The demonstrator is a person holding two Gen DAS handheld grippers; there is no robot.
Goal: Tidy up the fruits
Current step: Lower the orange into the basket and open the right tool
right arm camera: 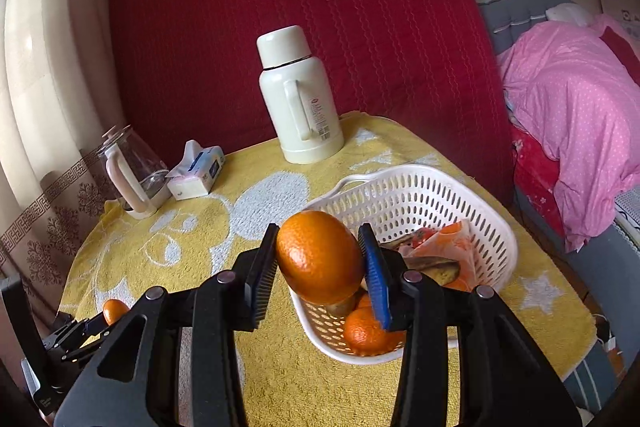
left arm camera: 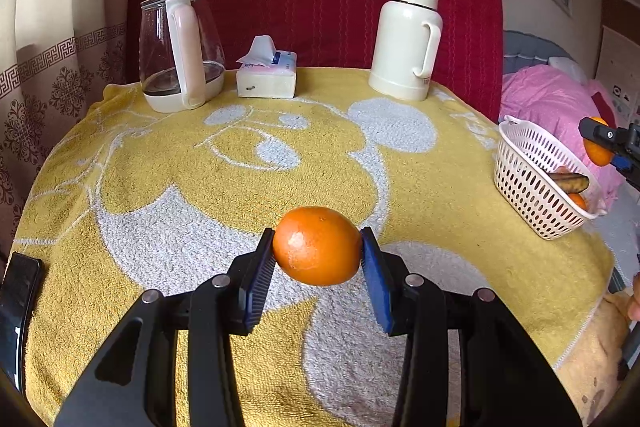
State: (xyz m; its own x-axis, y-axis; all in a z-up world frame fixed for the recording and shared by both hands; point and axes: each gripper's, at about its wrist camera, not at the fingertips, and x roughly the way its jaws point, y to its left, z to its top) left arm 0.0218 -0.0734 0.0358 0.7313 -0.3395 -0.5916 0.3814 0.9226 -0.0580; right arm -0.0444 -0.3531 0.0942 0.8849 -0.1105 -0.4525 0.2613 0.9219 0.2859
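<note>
My left gripper is shut on an orange, held above the yellow towel. At the table's right edge stands a white slotted basket with a dark banana and an orange in it. My right gripper is shut on a larger orange, just above the basket's near left rim. Inside lie another orange, a browned banana and an orange-patterned wrapper. The right gripper with its orange shows at the far right of the left wrist view; the left gripper with its orange shows low left in the right wrist view.
At the back of the table stand a glass kettle, a tissue box and a cream thermos, before a red cloth backdrop. A black phone lies at the left edge. A bed with pink bedding is to the right.
</note>
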